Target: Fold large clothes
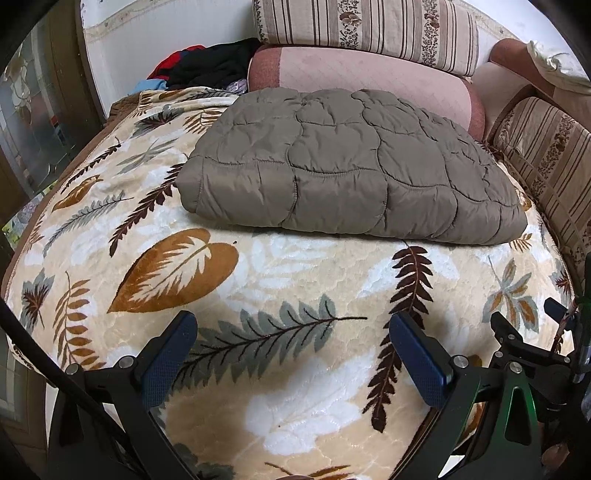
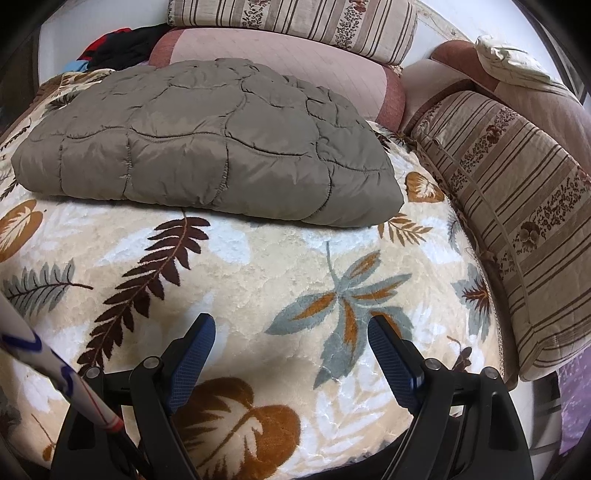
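Left wrist view: the folded quilted jacket (image 1: 347, 162) is seen at 12 o'clock on the leafy blanket (image 1: 295, 280), long side lying 9 to 3. Left gripper (image 1: 293, 332) and right gripper (image 2: 291, 332) are held wide open, empty, about equally near.

Cream plush blanket with brown, grey and ochre leaf print (image 1: 295, 266) covers the bed surface. Pink quilted bolster with darker rust-coloured ends (image 1: 369, 85) lies along the far edge. Beige striped cushion with dark floral bands (image 1: 365, 29) sits on top of the bolster, touching it. Second striped floral cushion (image 2: 517, 206) runs down the right side, leaning on a pink quilted pad (image 2: 546, 96). Crumpled cream cloth (image 2: 509, 61) rests on top of that pad. Heap of black, red and light-blue clothes (image 1: 207, 66) in the far left corner, against the white wall (image 1: 147, 55). Patterned glass door panel (image 1: 33, 110) at far left.
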The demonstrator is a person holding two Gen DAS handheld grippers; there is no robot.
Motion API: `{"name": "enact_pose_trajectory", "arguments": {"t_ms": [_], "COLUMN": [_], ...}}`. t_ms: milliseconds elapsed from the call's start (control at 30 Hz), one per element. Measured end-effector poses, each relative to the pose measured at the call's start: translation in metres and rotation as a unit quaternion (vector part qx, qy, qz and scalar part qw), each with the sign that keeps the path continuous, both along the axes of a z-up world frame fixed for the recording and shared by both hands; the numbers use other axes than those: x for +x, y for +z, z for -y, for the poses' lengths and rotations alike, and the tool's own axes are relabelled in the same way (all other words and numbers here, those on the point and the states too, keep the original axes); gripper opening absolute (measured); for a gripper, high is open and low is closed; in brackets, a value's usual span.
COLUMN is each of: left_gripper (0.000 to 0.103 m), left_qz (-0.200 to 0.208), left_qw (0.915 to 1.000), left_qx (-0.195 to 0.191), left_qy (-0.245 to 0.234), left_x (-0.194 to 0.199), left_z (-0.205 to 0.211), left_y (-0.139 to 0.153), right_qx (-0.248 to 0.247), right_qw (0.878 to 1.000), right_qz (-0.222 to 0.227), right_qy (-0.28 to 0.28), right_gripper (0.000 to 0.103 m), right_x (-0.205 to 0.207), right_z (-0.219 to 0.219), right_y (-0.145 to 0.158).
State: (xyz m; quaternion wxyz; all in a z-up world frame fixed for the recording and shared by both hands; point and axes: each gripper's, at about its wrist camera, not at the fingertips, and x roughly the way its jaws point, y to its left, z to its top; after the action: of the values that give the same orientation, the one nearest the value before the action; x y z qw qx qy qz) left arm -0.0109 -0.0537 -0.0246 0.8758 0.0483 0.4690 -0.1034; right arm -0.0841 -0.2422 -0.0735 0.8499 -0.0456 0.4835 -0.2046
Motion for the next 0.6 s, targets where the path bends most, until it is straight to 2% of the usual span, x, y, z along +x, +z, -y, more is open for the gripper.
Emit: {"name": "enact_pose_trajectory", "arguments": {"t_ms": [600], "left_gripper": [0.103], "left_qz": [-0.001], "left_qw": [0.9999], "left_qx": [0.011], "left_qy": [0.001], "left_x": [-0.0001], "left_z": [-0.0005], "left_y": [-0.0065], "right_qx": [0.035], "right_qw": [0.999], "right_qz": [-0.008], "right_qy": [-0.003], "right_gripper": [0.088], "right_x": [0.001], "right_z": [0.0021], "right_y": [-0.0055]}}
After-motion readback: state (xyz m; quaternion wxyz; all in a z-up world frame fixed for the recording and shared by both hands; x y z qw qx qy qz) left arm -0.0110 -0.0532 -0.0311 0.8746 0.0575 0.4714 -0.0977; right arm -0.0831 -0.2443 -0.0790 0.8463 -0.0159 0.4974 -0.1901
